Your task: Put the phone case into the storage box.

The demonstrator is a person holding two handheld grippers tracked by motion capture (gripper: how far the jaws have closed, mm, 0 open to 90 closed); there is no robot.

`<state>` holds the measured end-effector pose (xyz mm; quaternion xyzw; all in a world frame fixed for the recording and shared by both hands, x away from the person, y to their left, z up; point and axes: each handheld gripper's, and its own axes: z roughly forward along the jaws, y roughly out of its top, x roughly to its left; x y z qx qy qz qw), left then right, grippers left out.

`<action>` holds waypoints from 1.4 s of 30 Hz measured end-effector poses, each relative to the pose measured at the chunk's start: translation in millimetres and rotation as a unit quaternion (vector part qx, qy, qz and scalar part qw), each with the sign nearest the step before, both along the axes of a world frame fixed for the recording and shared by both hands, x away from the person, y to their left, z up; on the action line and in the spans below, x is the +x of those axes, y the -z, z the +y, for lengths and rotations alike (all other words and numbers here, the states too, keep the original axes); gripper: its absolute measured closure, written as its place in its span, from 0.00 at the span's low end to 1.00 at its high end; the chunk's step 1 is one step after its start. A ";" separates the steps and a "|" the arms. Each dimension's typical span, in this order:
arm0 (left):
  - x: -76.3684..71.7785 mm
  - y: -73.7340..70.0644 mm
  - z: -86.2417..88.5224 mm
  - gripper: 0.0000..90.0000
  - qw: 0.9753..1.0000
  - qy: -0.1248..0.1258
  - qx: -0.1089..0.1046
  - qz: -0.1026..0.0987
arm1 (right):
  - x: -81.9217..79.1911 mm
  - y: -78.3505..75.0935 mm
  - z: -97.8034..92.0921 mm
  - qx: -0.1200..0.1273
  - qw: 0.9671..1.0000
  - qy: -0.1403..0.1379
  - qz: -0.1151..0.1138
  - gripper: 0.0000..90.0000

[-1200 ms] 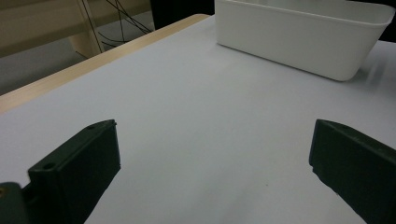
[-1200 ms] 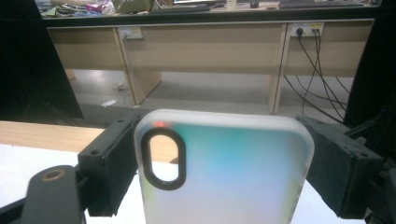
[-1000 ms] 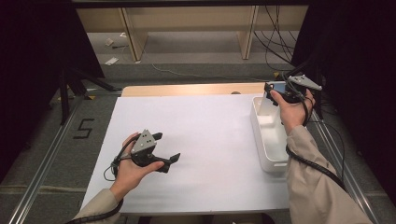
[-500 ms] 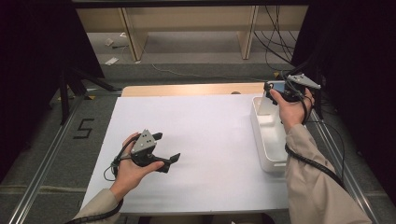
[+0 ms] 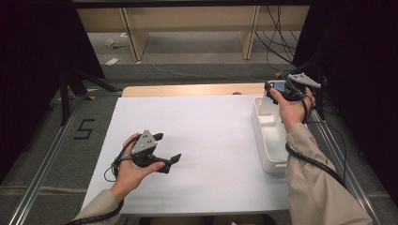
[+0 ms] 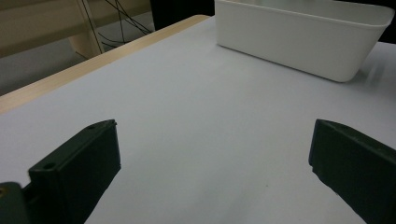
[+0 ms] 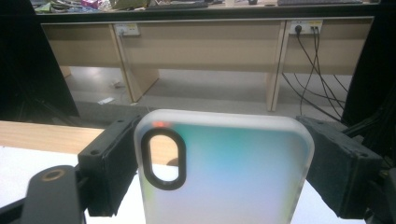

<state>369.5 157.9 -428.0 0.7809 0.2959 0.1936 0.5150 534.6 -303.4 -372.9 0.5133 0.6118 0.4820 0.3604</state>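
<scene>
Frosted plastic: a phone case [image 7: 224, 168], clamped by its sides in the right gripper [image 5: 281, 93], held above the far end of the white bin [image 5: 270, 154].
Left gripper [image 5: 166, 147]: spread wide, empty, low over the white table [image 5: 206, 140].
Done: case lifted.
Left: probably setting it down; where, I can't tell.

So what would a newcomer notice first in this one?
Probably the translucent phone case, clamped between the right gripper's jaws and held up above the far end of the white bin at the table's right edge. Next, the left gripper, open and empty, low over the white table.
</scene>
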 end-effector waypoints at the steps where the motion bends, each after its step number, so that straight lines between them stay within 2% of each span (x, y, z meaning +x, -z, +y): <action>1: 0.0 0.1 0.0 0.02 1.000 0.000 0.000 0.000 | 0.4 -0.1 0.2 0.000 1.000 0.000 0.000 0.20; 42: 0.1 0.2 0.1 0.02 1.000 0.000 0.000 0.001 | 12.2 7.1 0.7 0.002 1.000 0.010 0.008 0.20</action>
